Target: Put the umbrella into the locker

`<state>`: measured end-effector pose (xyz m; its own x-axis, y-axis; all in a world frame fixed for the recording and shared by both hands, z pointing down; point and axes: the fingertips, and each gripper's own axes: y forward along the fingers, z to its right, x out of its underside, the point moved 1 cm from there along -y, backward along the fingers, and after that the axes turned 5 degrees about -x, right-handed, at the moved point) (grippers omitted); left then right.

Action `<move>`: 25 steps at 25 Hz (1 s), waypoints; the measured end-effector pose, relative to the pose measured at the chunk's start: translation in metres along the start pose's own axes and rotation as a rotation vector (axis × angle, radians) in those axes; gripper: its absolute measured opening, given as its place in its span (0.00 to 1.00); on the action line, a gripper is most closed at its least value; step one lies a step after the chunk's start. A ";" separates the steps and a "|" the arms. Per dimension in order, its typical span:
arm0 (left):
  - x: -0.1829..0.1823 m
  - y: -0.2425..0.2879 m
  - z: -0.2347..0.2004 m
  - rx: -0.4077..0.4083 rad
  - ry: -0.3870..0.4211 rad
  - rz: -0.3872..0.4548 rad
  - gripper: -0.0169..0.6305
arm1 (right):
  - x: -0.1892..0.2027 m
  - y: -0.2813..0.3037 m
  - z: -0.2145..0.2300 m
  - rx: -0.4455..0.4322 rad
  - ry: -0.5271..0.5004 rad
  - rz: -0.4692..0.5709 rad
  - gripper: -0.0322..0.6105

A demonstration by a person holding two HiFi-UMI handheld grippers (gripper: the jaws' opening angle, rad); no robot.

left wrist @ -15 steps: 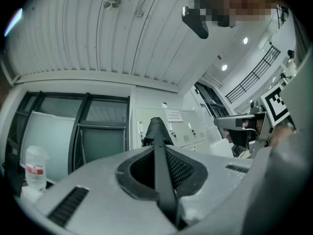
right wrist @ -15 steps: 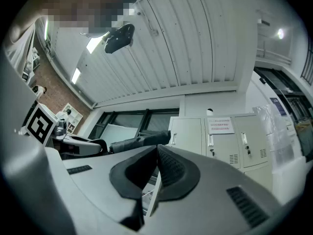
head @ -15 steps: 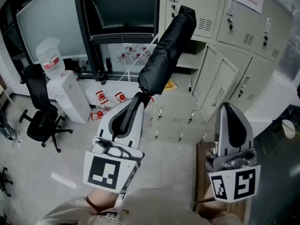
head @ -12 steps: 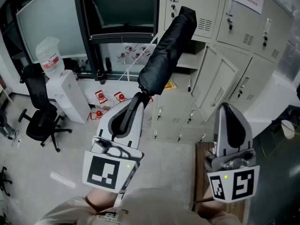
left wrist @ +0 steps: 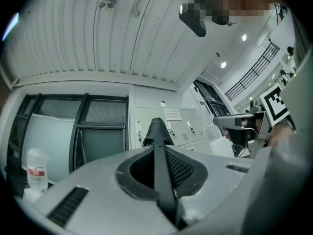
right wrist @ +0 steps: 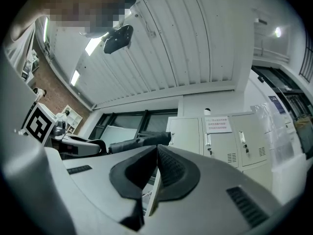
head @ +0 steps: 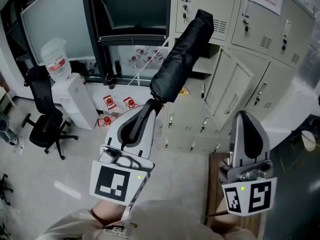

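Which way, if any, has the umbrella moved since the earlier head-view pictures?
Yes, slightly. The umbrella, clamped in the left gripper, has edged rightward, so its tip now sits closer to the vented locker door.

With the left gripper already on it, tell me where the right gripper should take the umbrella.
Probably take the umbrella at the middle of its rolled canopy, from its right. The left gripper is shut on its lower end; the bundle slants up toward the lockers, that side facing the right gripper.
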<state>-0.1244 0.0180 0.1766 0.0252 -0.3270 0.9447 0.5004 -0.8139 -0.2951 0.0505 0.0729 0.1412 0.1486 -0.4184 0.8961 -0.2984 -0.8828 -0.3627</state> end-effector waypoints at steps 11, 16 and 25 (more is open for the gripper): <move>0.005 0.003 0.031 -0.040 -0.002 -0.026 0.07 | 0.011 -0.018 0.028 -0.032 0.040 0.009 0.06; 0.010 -0.003 0.048 -0.061 0.006 -0.030 0.07 | 0.022 -0.029 0.038 -0.060 0.057 0.011 0.06; 0.021 -0.008 0.062 -0.100 0.023 -0.077 0.07 | 0.033 -0.037 0.049 -0.092 0.091 0.016 0.06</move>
<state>-0.0739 0.0478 0.2076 -0.0302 -0.2712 0.9621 0.4108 -0.8808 -0.2354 0.1132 0.0815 0.1718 0.0586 -0.4075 0.9113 -0.3860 -0.8511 -0.3557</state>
